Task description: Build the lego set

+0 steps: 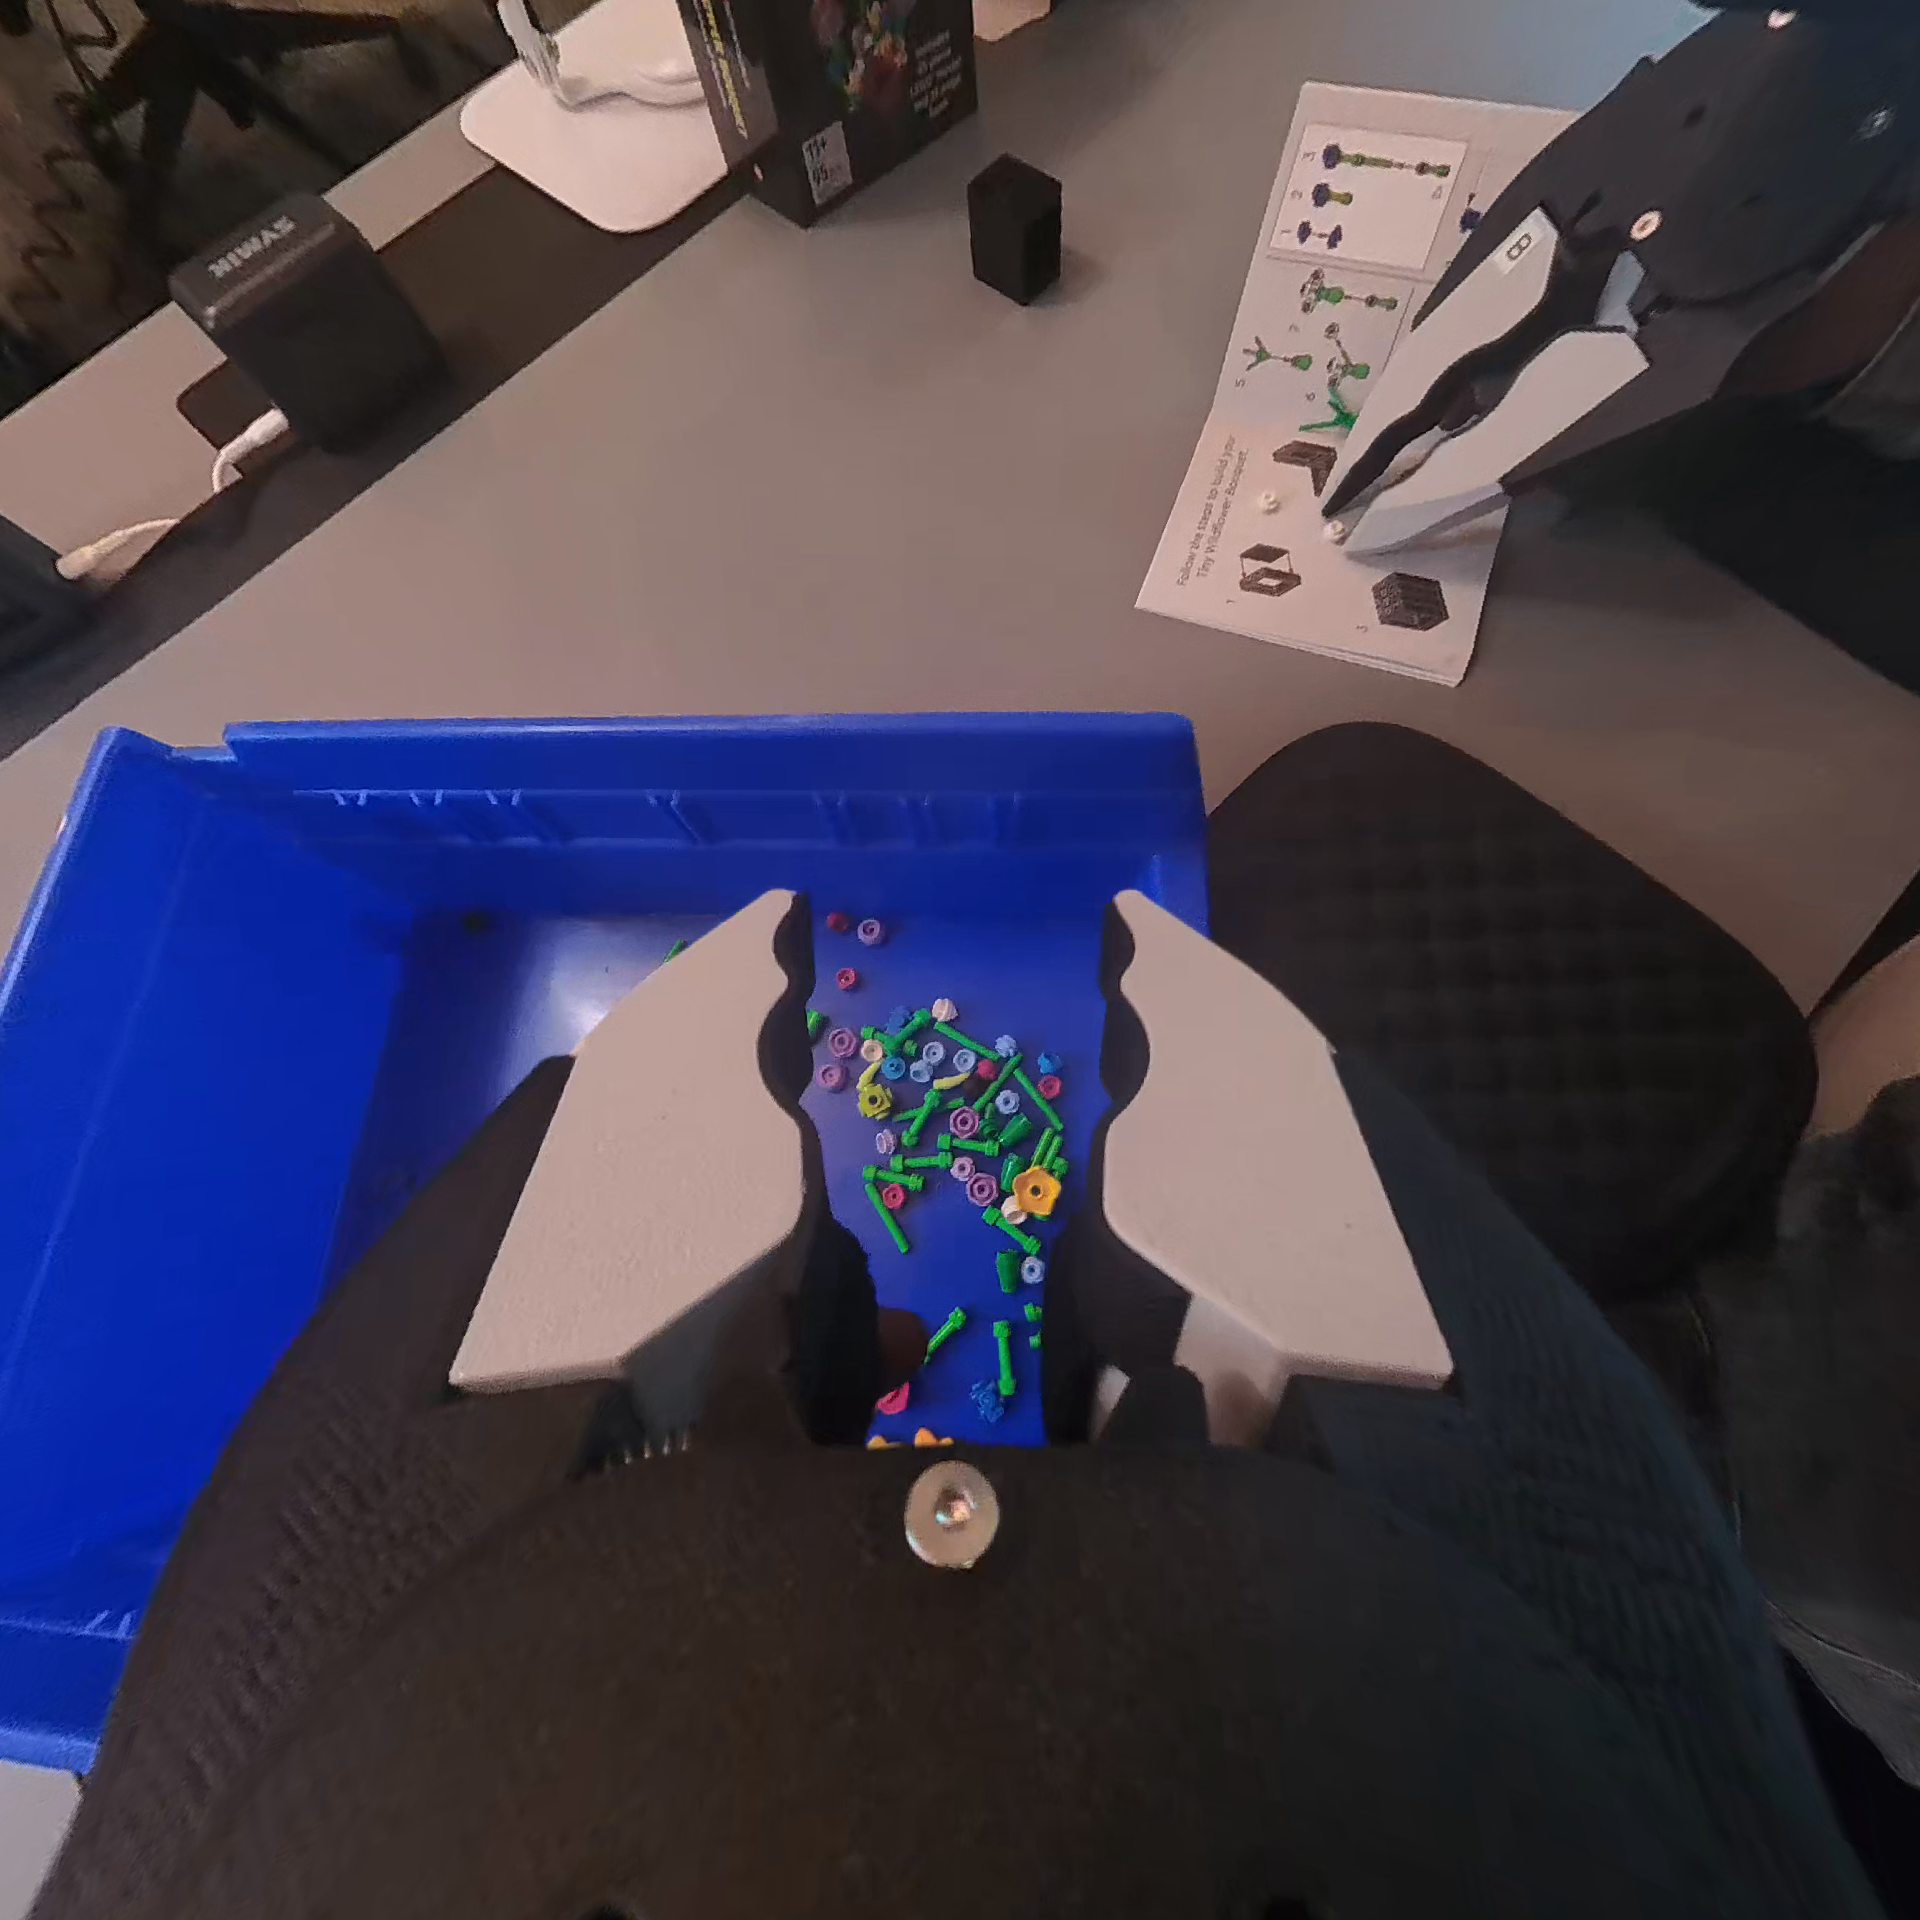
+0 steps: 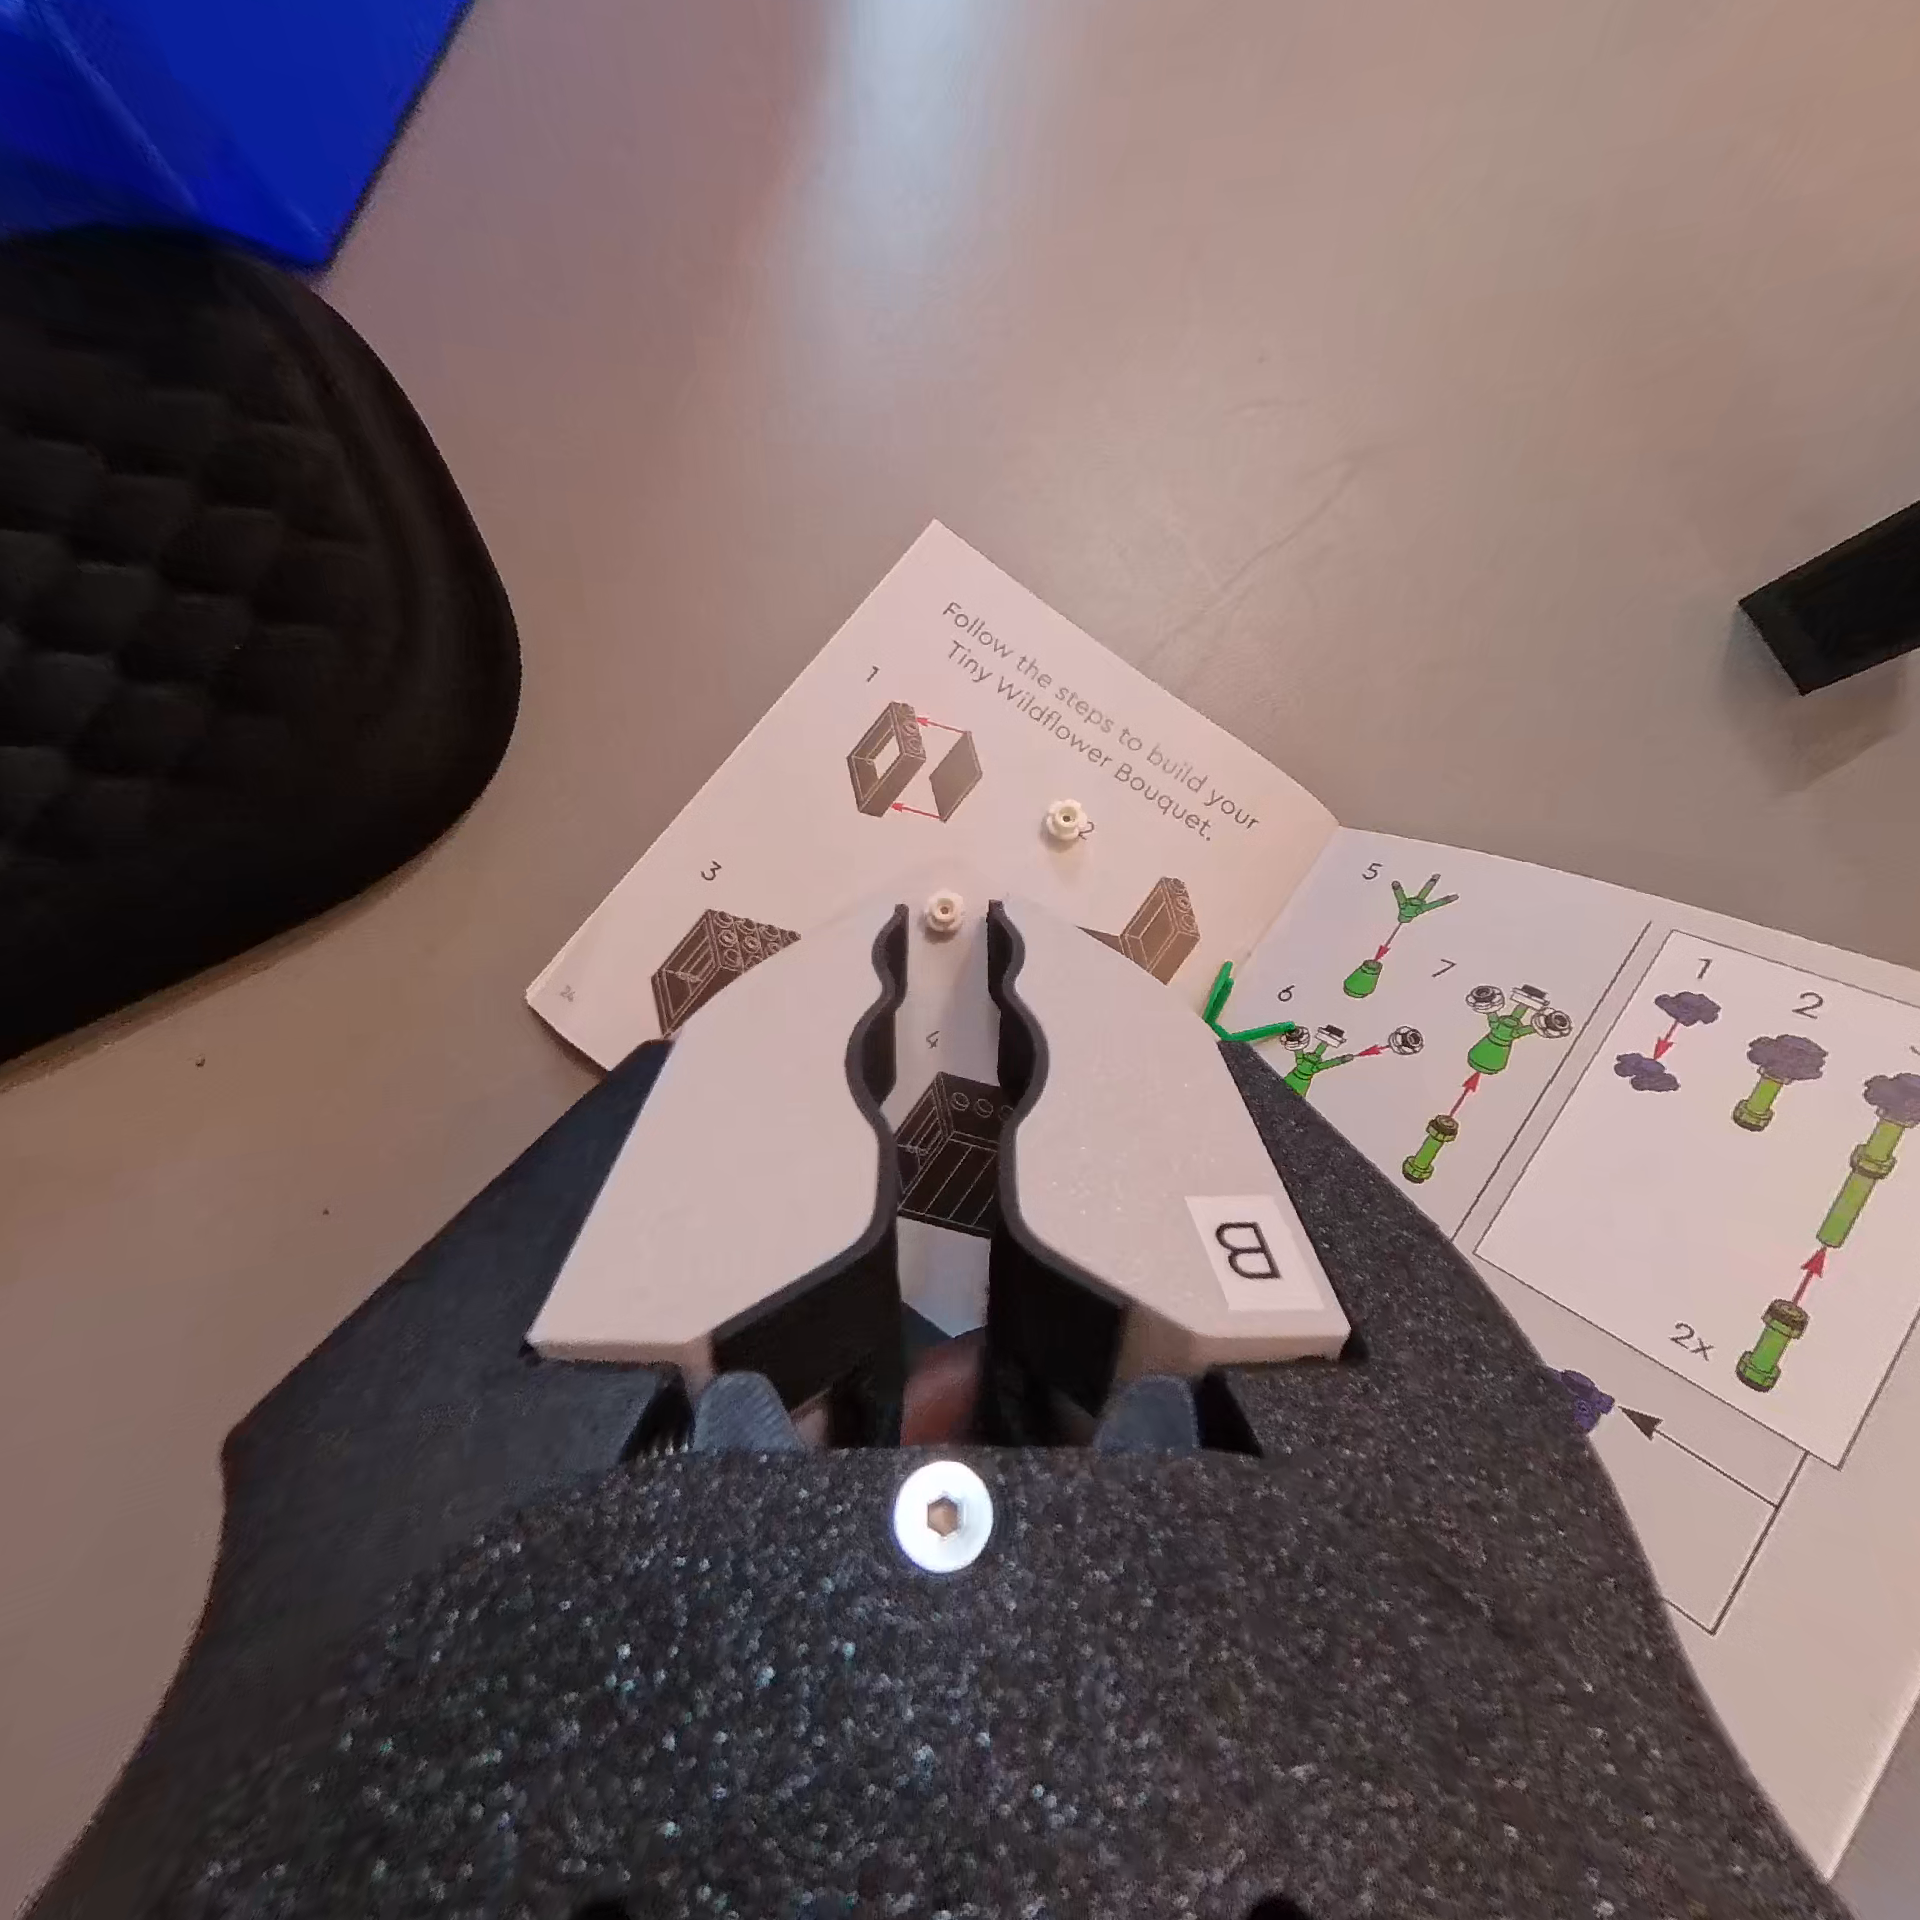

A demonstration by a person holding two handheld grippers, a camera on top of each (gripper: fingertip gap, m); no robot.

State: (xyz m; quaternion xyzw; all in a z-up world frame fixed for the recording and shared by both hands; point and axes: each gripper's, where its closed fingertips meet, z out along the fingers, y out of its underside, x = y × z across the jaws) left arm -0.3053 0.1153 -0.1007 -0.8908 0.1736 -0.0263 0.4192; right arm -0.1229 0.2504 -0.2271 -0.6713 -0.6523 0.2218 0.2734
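Observation:
A blue bin holds several small loose lego pieces in green, purple, blue, pink and yellow. My left gripper is open and empty, hovering over the pile. An open instruction booklet lies on the grey table. My right gripper is narrowly open, its tips down at the page on either side of a small white round piece. A second white round piece lies just beyond. A green stem piece lies by the right finger. The right gripper also shows in the left wrist view.
A black mesh cushion sits between bin and booklet. A small black block stands on the table, with the dark set box and a white pad behind. A black box-shaped device with cables is far left. There is about 25 cm between the tips of the two grippers. The small black block is about 20 cm from my right fingertips.

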